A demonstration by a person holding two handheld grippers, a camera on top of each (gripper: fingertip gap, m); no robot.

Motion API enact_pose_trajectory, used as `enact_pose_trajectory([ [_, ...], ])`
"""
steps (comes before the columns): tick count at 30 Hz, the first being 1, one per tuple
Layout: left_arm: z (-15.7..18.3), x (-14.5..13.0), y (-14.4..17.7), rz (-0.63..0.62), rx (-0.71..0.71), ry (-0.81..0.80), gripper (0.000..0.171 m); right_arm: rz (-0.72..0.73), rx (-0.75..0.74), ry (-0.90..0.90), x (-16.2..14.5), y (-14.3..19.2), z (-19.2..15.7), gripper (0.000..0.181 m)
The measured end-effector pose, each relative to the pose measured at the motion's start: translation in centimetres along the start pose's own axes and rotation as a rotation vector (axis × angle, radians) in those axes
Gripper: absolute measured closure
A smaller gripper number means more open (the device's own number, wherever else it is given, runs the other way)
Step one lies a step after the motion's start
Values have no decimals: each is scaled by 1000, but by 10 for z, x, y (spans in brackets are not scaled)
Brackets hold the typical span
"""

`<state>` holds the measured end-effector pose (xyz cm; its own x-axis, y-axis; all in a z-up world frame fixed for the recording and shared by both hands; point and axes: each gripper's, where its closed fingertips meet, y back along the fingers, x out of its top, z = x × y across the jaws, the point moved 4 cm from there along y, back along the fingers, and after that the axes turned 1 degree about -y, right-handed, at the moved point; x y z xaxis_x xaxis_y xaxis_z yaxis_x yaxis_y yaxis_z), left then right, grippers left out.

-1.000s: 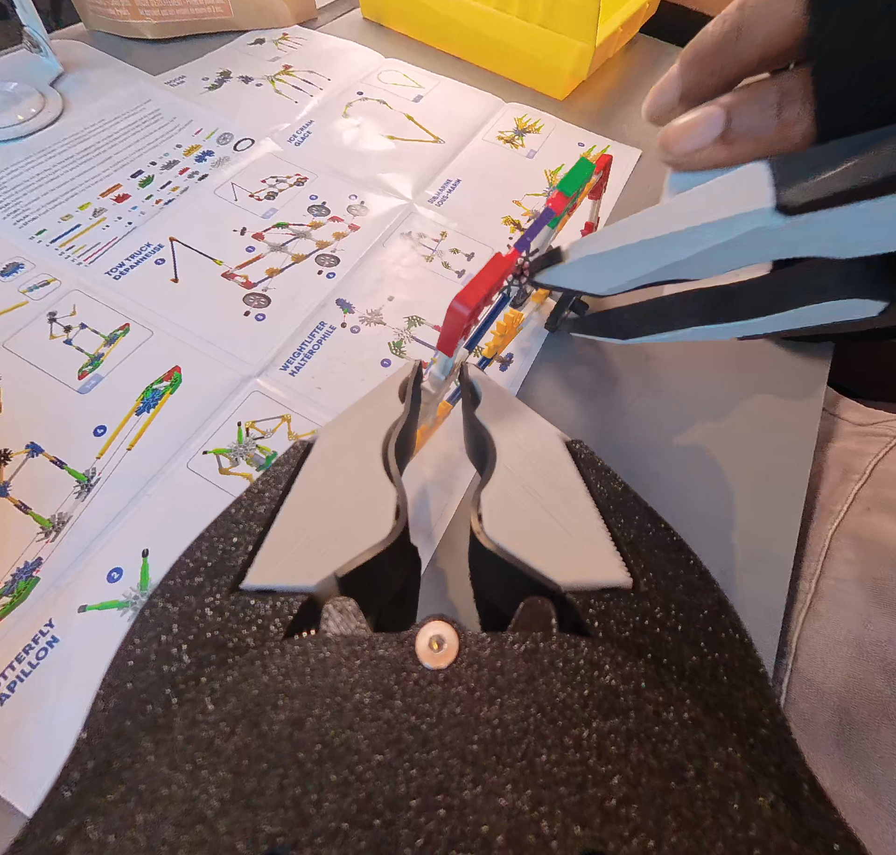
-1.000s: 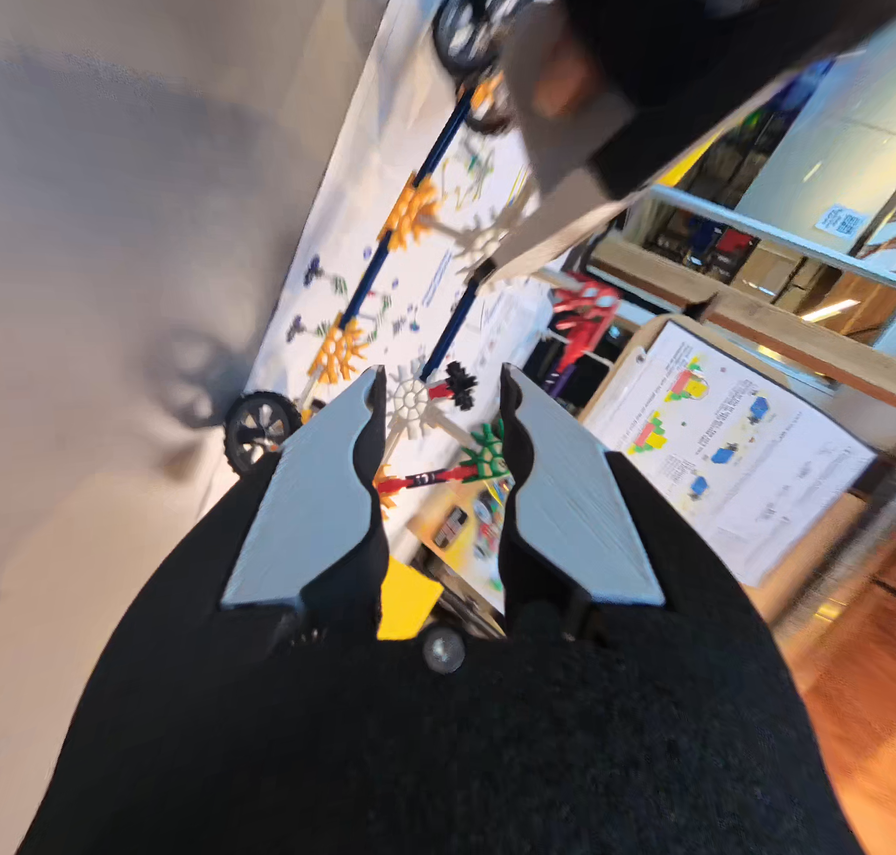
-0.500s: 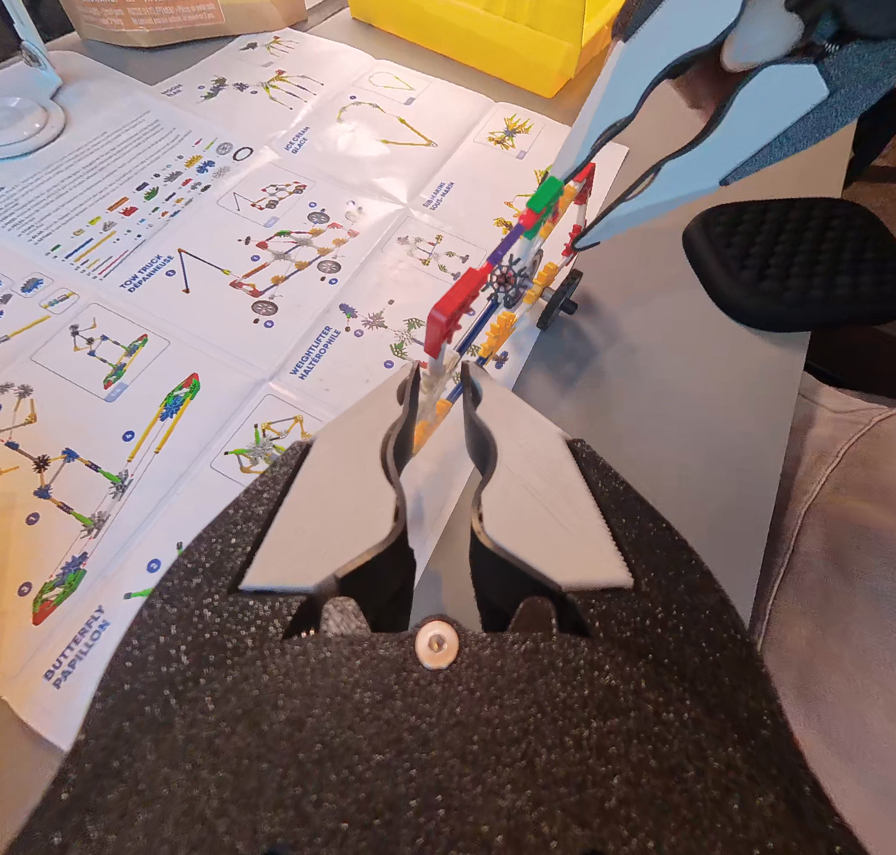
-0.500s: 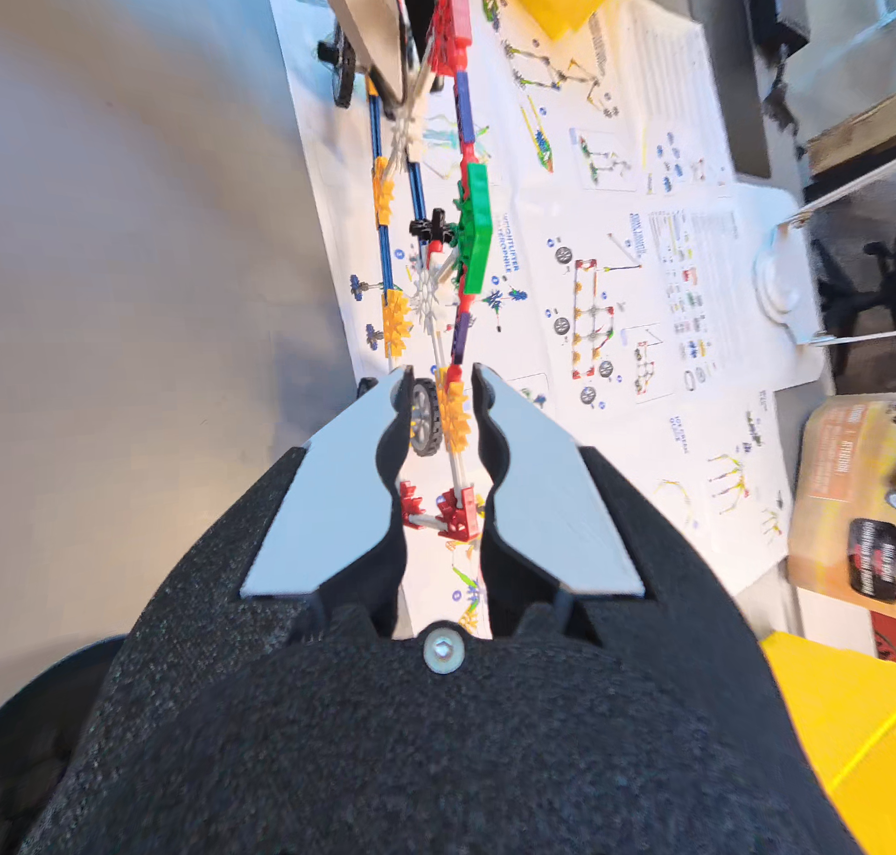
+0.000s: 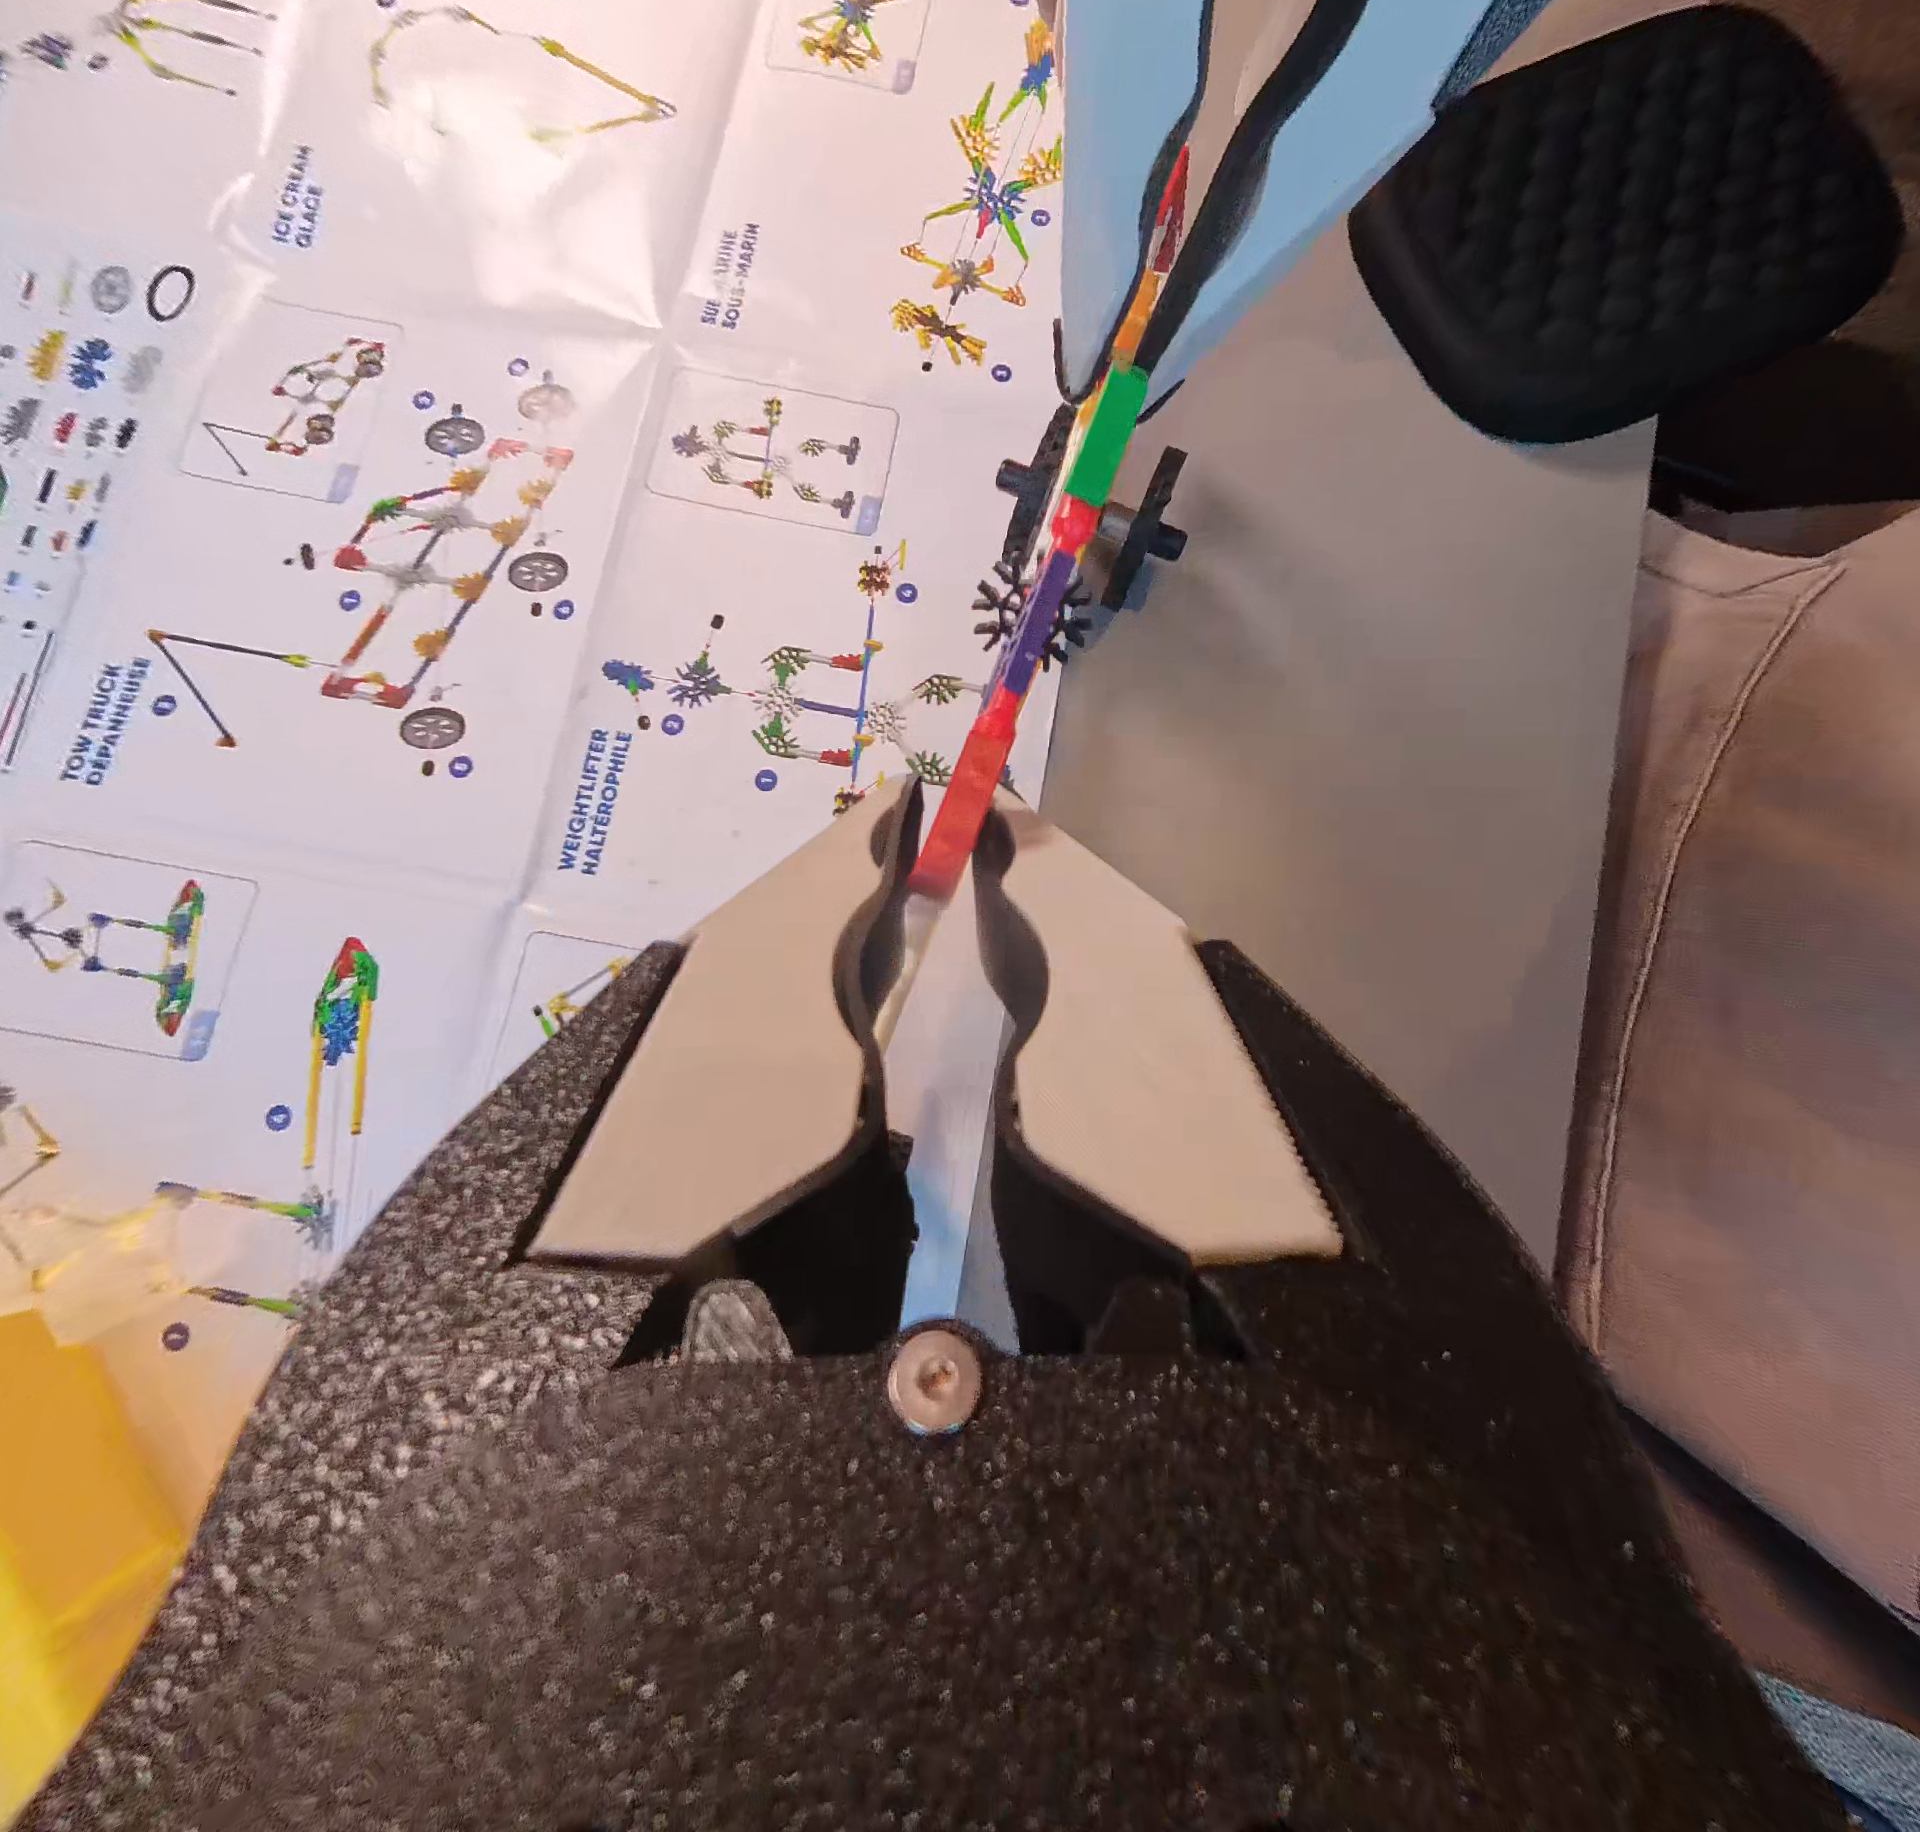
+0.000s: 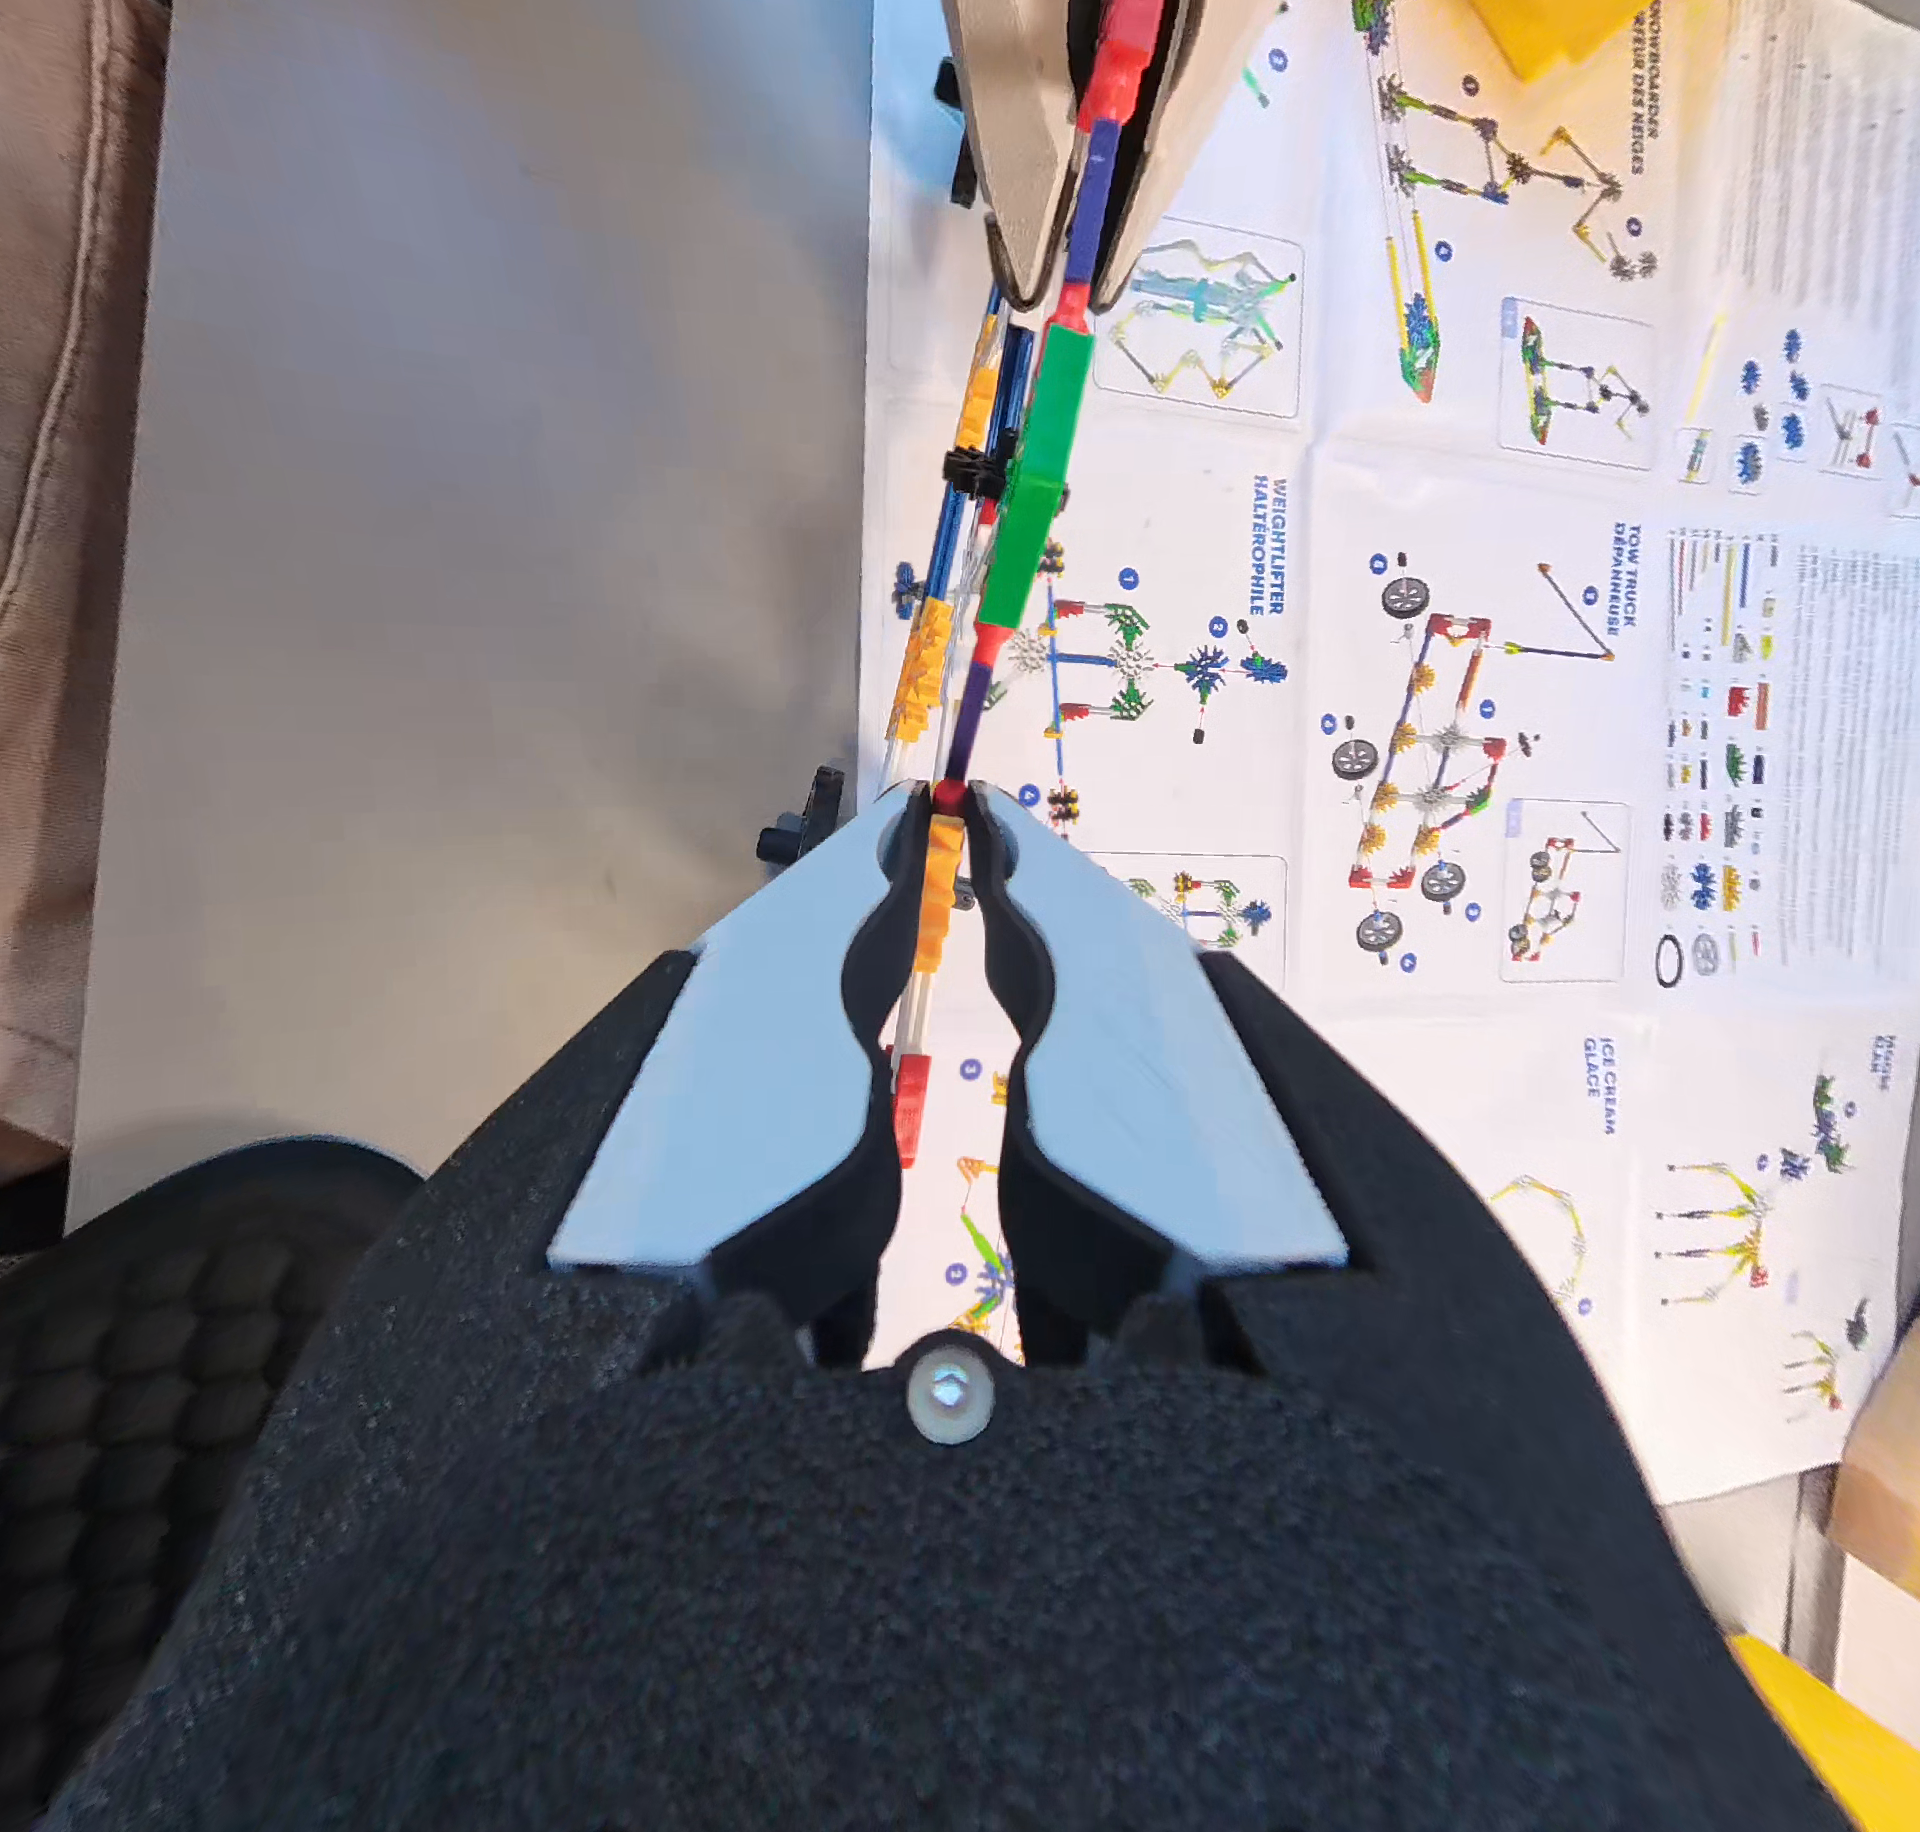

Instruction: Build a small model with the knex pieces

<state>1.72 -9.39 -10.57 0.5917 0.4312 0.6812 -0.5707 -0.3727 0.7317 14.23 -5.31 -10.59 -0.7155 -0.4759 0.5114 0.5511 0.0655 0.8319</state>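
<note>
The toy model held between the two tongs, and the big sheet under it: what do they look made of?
The toy model looks like moulded plastic: glossy, saturated red, green, blue and orange pieces snapped end to end. The sheet looks like thin printed paper, white and matt, with fold creases. The left tongs and right tongs each grip one end.
</note>
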Motion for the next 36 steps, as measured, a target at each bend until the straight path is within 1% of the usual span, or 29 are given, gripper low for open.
enact_pose_trajectory([
  [2,0,1,-2,-7,-17,24,164,-6,7,-26,-3,-2,0,176],
  [4,0,3,0,4,10,42,161,-4,6,-41,-3,0,0,176],
  [5,0,6,4,29,30,49,151,-13,-1,-43,-4,1,1,173],
  [6,2,11,12,75,45,54,145,-21,-11,-46,-6,2,1,165],
  [9,17,23,54,233,134,27,143,-29,-21,-74,-11,5,-1,164],
  [12,36,19,105,374,274,-28,142,-58,-62,-81,-20,7,-2,171],
  [14,41,2,137,441,384,-32,144,-57,-68,-100,-25,9,-4,175],
  [16,38,-26,164,470,493,-5,146,-57,-72,-114,-31,14,-6,176],
  [18,35,-59,179,473,512,61,143,-76,-92,-123,-43,21,-7,175],
  [20,32,-87,183,485,479,138,142,-89,-93,-161,-56,30,-9,175],
  [22,28,-109,173,484,420,190,141,-111,-104,-189,-72,39,-12,174],
  [24,22,-123,150,435,358,205,138,-126,-130,-224,-87,48,-13,171],
  [26,15,-127,121,368,295,177,136,-118,-175,-278,-99,60,-15,156],
  [28,7,-120,91,312,223,136,135,-69,-242,-330,-103,82,-21,144],
  [31,3,-104,47,263,73,82,137,77,-425,-423,-107,129,-43,141],
  [33,-1,-92,23,263,29,53,139,181,-557,-515,-116,156,-72,142],
  [36,-7,-72,-1,262,3,4,140,339,-719,-633,-125,175,-133,146],
])
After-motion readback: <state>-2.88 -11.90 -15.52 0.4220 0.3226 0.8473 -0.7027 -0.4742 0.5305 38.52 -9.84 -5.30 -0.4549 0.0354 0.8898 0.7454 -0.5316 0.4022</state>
